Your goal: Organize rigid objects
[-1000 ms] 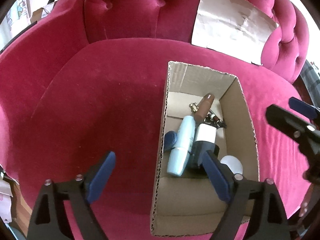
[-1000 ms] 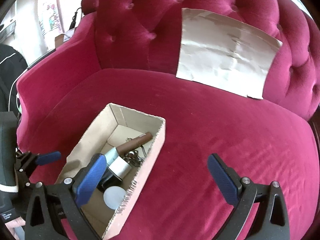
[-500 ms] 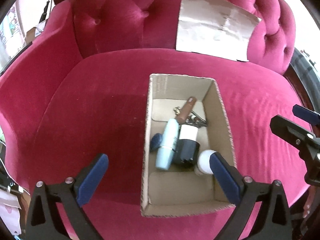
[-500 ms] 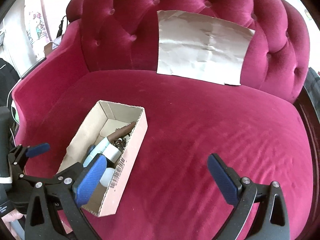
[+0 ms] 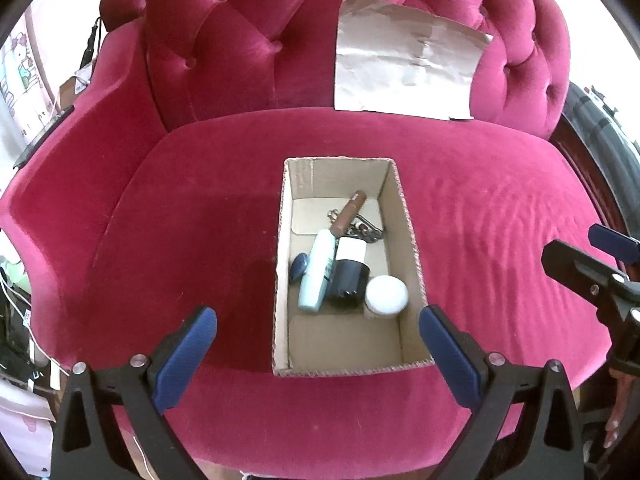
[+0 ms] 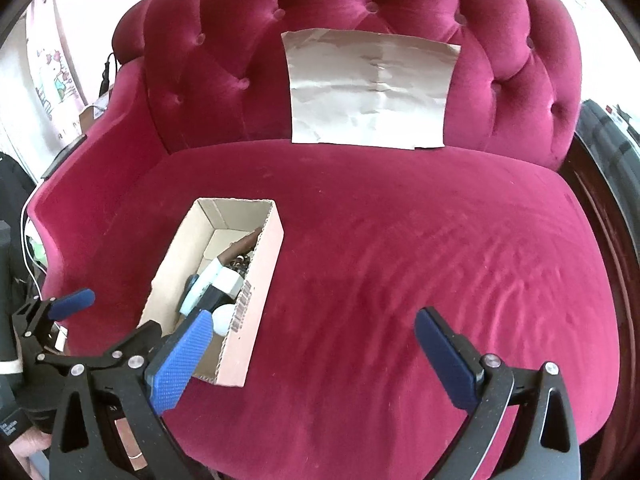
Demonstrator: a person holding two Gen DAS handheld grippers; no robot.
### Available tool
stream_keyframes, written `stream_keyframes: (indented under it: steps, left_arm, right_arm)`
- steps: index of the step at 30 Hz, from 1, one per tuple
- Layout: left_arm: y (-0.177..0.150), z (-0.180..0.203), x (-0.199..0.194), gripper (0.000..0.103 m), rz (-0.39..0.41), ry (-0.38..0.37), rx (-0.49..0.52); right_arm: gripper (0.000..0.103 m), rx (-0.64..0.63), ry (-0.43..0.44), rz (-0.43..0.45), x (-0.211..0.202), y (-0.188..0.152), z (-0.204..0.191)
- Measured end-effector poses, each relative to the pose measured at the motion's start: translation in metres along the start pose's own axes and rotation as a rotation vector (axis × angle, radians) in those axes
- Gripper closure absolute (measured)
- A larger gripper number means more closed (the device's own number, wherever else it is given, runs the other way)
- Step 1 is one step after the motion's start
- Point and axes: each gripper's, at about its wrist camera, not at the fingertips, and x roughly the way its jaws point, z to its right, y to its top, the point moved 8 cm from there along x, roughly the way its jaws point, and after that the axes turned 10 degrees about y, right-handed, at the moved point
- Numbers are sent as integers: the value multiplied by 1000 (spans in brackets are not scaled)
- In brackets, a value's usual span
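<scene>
Left wrist view: my left gripper [image 5: 316, 344] stands fully spread and empty, pads clear of everything. The cardboard box [image 5: 408, 236] sits on the red sofa seat [image 5: 200, 220] at twelve o'clock from my jaws, its long axis running six to twelve, near short wall just beyond my pads. Inside lie a pale blue tube [image 5: 318, 268], a dark jar [image 5: 349, 280], a white round lid [image 5: 386, 292], a brown stick [image 5: 351, 210] and a small dark blue piece [image 5: 299, 267], all along that same axis. My right gripper shows at three o'clock, well apart from the box. Bare seat lies at nine and three o'clock, and a crumpled paper sheet [image 5: 404, 68] leans on the backrest

Right wrist view: my right gripper [image 6: 312, 354] is likewise released, holding nothing. The box lies at ten o'clock, its near corner just behind my left pad [image 6: 180, 364]. My left gripper sits at nine o'clock, closer to the box, so I judge it the better arm for any next reach. No loose object shows on the seat, so sorting looks finished; open cushion fills twelve to three o'clock, the front edge near six
</scene>
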Motion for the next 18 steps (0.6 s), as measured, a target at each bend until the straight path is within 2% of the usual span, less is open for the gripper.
stream_keyframes:
  steps: [5,18]
  left_arm:
    - [-7,3,-20,0,12,-19,-16]
    - [-12,12,-39,0,63,15,6]
  right_arm:
    - [0,18,-21,16,-20,-7,-3]
    - [0,17,-48,56,-42,-24,-6]
